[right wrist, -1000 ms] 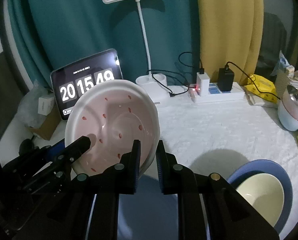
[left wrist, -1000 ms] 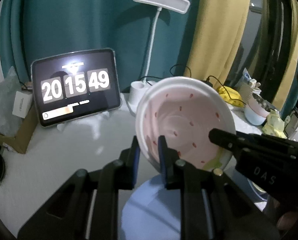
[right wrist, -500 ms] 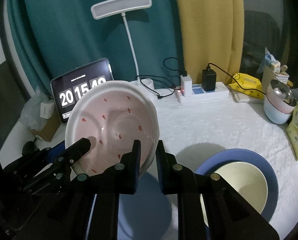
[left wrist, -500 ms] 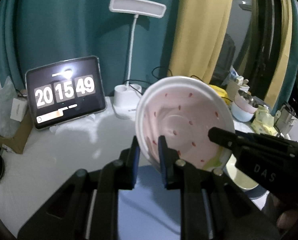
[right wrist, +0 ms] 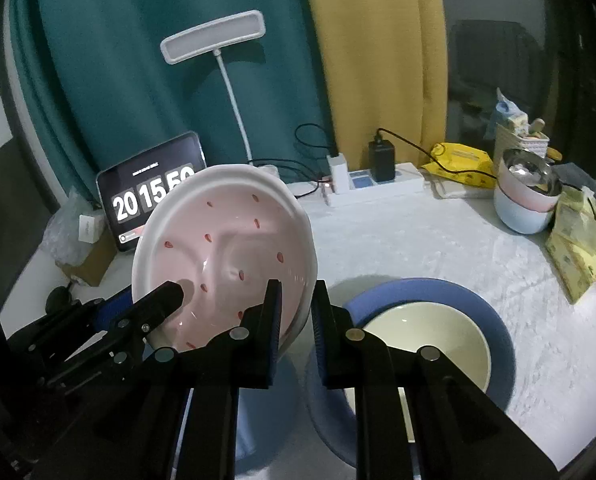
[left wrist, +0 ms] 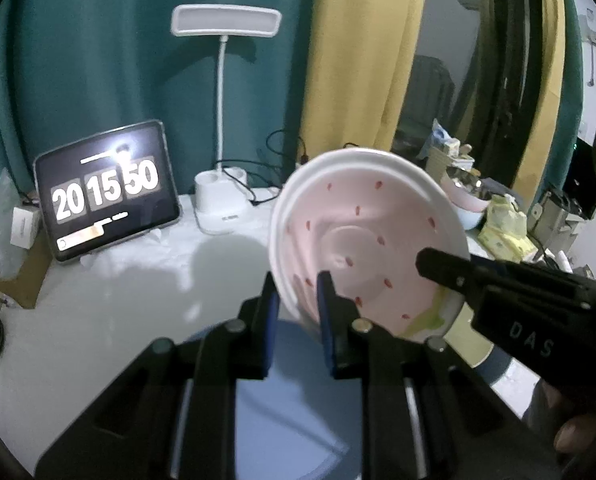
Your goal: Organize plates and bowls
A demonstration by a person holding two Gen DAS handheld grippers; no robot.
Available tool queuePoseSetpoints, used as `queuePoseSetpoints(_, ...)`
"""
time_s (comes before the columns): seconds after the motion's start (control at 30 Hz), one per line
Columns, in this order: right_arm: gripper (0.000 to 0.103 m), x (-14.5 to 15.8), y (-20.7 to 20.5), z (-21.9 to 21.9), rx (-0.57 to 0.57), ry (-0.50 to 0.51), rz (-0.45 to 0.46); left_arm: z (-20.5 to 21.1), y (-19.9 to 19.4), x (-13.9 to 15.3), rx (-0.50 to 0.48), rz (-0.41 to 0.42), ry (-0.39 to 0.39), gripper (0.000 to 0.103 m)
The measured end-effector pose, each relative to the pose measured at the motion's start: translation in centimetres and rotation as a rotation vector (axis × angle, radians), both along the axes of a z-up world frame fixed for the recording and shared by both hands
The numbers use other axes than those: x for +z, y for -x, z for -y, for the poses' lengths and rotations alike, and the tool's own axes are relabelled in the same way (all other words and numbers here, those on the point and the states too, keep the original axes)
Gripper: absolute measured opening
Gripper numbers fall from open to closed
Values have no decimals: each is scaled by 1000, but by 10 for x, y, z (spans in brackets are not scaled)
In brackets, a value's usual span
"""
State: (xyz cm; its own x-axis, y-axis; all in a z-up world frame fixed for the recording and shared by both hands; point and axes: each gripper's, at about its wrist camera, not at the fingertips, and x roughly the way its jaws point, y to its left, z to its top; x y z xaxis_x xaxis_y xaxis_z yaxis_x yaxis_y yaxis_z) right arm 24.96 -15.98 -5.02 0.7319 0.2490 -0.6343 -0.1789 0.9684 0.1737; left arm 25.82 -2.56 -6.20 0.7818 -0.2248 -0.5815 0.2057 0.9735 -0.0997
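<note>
A pink bowl (left wrist: 370, 236) with red seed marks and a white rim is held in the air, tilted, by both grippers. My left gripper (left wrist: 297, 296) is shut on its left rim. My right gripper (right wrist: 296, 300) is shut on its right rim; the bowl also shows in the right wrist view (right wrist: 226, 256). Below to the right, a cream bowl (right wrist: 430, 336) sits on a blue plate (right wrist: 494, 320). A second blue plate (left wrist: 290, 400) lies on the table under the left gripper.
A tablet clock (left wrist: 106, 192) and a white desk lamp (left wrist: 222, 200) stand at the back. A power strip (right wrist: 374, 188), stacked bowls (right wrist: 526, 200) and yellow packets (right wrist: 578, 248) sit at the right. A cardboard box (left wrist: 14, 268) is at the left edge.
Both grippers have carried the pink bowl to the right and higher. The cream bowl on its blue plate has come further into the right wrist view. The grips are unchanged.
</note>
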Motion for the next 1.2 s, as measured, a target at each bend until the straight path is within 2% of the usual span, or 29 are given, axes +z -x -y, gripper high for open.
queuePoseSetpoints(0.37, 16, -3, 13, 45, -54, -13, -1, 47, 8, -8, -54, -19, -16, 20)
queuePoseSetpoints(0.73, 16, -21, 16, 90, -88, -46, -47, 87, 5, -23, -98, -60, -50, 20)
queuePoseSetpoints(1.2, 16, -45, 15, 117, -85, -55, -115, 114, 4, -49, -113, -124, -92, 21)
